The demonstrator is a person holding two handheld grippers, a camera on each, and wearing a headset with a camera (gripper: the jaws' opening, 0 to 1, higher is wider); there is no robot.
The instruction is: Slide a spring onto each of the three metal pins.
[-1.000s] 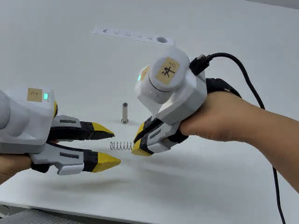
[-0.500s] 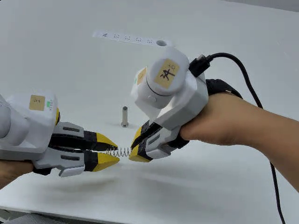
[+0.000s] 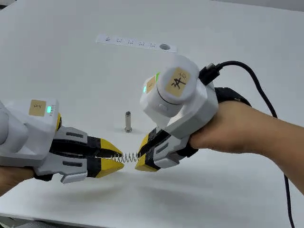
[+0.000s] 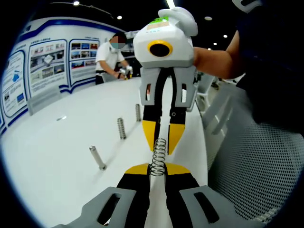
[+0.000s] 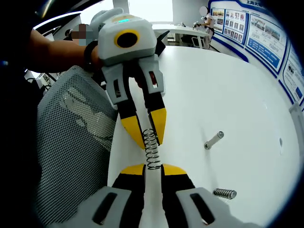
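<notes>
Here, scrawled sticker [image 3: 177,81], right claw [image 3: 142,161], spring [image 3: 124,156].

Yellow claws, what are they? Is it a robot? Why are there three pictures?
No robot: a person holds a two-jaw gripper in each hand. One picture comes from a camera on the person's head; the round ones from cameras on the grippers. The left gripper and the right gripper each pinch one end of a small spring above the white table. On it stand a bare metal pin and a spring-covered pin. A power strip lies farther back.
</notes>
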